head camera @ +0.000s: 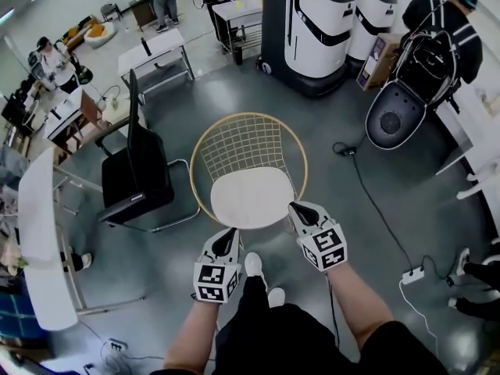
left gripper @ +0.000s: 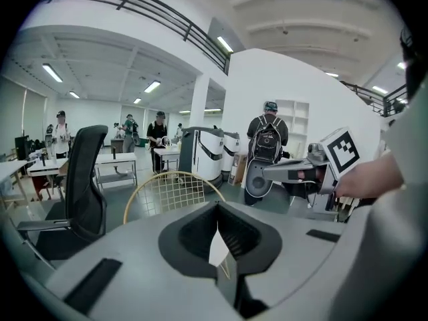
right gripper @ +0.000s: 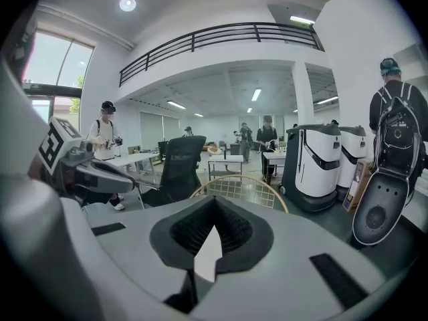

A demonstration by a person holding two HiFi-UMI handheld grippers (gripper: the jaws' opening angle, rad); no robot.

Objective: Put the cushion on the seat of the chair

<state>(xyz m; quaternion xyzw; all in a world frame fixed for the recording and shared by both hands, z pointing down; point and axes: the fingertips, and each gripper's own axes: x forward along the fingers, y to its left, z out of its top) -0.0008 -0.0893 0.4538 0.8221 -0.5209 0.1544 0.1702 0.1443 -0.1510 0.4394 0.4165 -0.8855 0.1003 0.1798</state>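
Note:
A round white cushion [head camera: 251, 198] lies flat on the seat of the gold wire chair [head camera: 246, 143] in the head view. My left gripper [head camera: 231, 233] hovers above the cushion's front left edge, jaws shut with nothing held. My right gripper [head camera: 296, 208] hangs over the front right edge, also shut and empty. In the left gripper view the closed jaws [left gripper: 217, 229] point at the chair's wire back [left gripper: 170, 192], with a white sliver showing below them. The right gripper view shows the same: shut jaws [right gripper: 212, 229] and the wire back [right gripper: 241, 187] beyond.
A black office chair [head camera: 137, 174] stands just left of the wire chair, beside a white table [head camera: 39, 248]. Two tall white and black machines [head camera: 312, 22] stand behind. A person with a backpack [head camera: 437, 37] is at the back right. A cable runs to a power strip [head camera: 412, 274].

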